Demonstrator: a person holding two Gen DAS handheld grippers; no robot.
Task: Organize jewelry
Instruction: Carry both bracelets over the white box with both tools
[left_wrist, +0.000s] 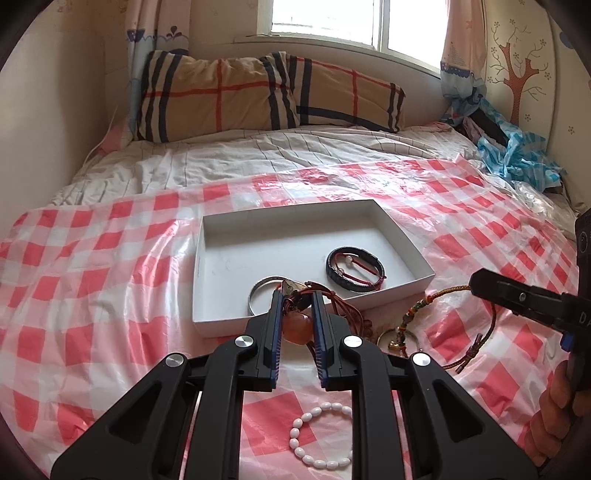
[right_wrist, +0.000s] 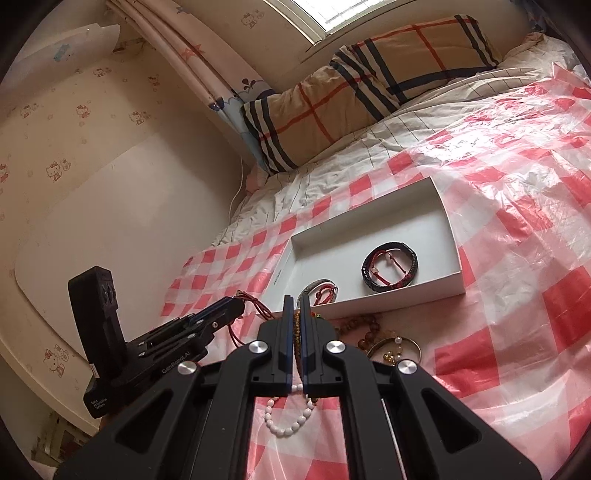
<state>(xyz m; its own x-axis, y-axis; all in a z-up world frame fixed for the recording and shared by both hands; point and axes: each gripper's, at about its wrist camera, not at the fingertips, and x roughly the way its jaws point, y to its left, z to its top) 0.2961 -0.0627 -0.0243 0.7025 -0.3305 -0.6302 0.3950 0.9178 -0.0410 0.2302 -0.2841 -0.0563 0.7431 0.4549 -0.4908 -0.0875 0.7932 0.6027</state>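
Left tool (left_wrist: 297, 314) pinches an orange pendant (left_wrist: 295, 326) — right tool (right_wrist: 294, 317) (clamped) grips a beaded cord (right_wrist: 296, 332).

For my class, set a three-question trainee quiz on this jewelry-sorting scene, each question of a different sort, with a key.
1. True or false: the white box holds no jewelry yet.
2. Which piece does the left hand-held gripper grip? A) white bead bracelet B) red cord piece with an orange stone C) silver bangle
3. Fill in: the right hand-held gripper is shut on a ____ bracelet.

Key:
1. False: a dark braided bracelet lies inside, with red cords across it.
2. B, the orange stone piece; the white bead bracelet lies on the checked sheet, the silver bangle in the box.
3. Braided cord bracelet.
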